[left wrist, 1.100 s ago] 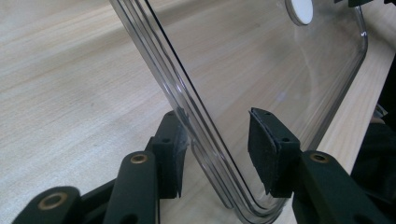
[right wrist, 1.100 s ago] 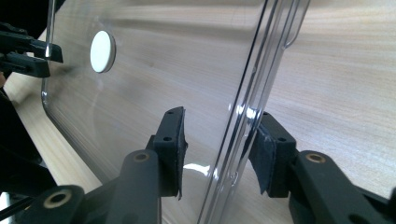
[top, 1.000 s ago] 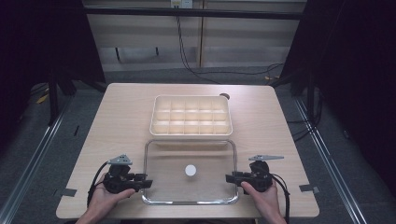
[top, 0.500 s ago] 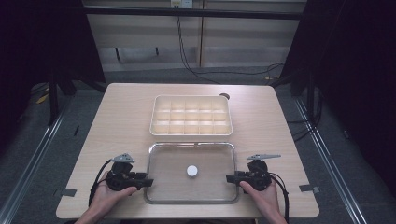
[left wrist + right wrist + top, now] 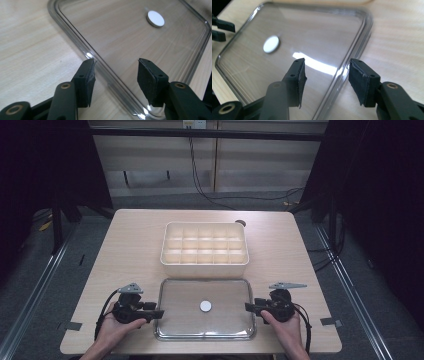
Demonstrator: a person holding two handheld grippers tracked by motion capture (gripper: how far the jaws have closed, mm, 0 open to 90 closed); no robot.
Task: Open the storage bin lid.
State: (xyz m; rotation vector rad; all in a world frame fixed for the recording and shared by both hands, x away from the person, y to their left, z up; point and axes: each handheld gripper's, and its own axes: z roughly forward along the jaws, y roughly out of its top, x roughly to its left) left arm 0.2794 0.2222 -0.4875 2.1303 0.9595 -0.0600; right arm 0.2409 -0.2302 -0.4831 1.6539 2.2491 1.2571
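Clear rectangular plastic lid lies flat on the pale wooden surface, near edge, just in front of the cream compartmented plastic box. Judged set down here to leave the box open. Lid: transparent, rounded corners, raised rim, small white round disc at centre.

Left tongs and right tongs sit at its short edges, jaws just opening, half spread; each straddles the rim, pads clear, nothing gripped.
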